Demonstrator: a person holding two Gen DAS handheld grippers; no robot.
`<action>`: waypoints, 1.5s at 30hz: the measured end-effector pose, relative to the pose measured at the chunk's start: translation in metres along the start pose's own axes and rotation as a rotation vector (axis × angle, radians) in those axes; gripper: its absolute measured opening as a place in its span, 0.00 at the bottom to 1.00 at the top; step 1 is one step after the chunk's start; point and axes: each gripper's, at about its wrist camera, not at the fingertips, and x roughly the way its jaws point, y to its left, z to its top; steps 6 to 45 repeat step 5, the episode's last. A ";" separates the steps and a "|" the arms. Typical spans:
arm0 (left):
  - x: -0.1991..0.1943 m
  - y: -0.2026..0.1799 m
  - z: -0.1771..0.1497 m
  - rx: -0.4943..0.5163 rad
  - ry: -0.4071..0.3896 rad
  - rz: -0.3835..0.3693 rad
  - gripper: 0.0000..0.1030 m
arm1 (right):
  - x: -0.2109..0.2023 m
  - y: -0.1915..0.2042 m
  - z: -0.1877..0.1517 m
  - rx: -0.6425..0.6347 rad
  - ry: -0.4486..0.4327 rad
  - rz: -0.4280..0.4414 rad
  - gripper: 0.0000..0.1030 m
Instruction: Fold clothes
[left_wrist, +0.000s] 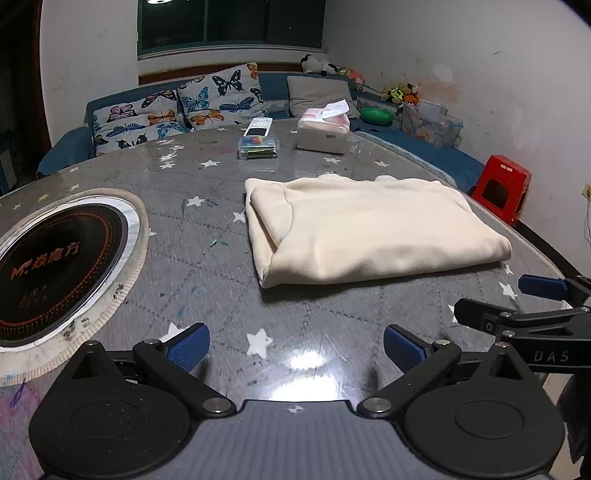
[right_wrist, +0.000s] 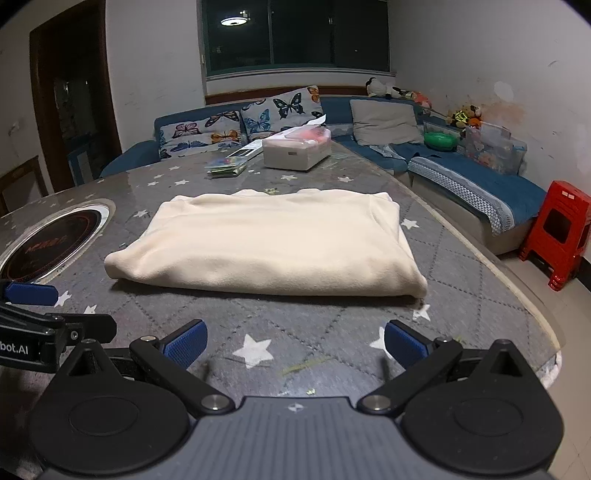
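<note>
Your desk (left_wrist: 207, 266) carries the cream garment (left_wrist: 369, 229), folded flat at its middle. Nearer you, your left gripper (left_wrist: 295, 345) and right gripper (right_wrist: 295, 341) hover with fingers spread wide, gripping nothing.

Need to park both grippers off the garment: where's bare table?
Bare table lies between the folded cream garment and both open grippers, left gripper, right gripper. Also between garment and induction plate. Far side is crowded: tissue box, clear case.
</note>
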 end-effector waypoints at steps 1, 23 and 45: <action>-0.001 -0.001 -0.001 0.003 -0.005 0.001 0.99 | -0.001 0.000 -0.001 0.001 -0.001 -0.001 1.00; -0.006 -0.004 -0.004 0.014 -0.016 -0.006 0.99 | -0.004 0.000 -0.003 0.006 -0.004 -0.001 1.00; -0.006 -0.004 -0.004 0.014 -0.016 -0.006 0.99 | -0.004 0.000 -0.003 0.006 -0.004 -0.001 1.00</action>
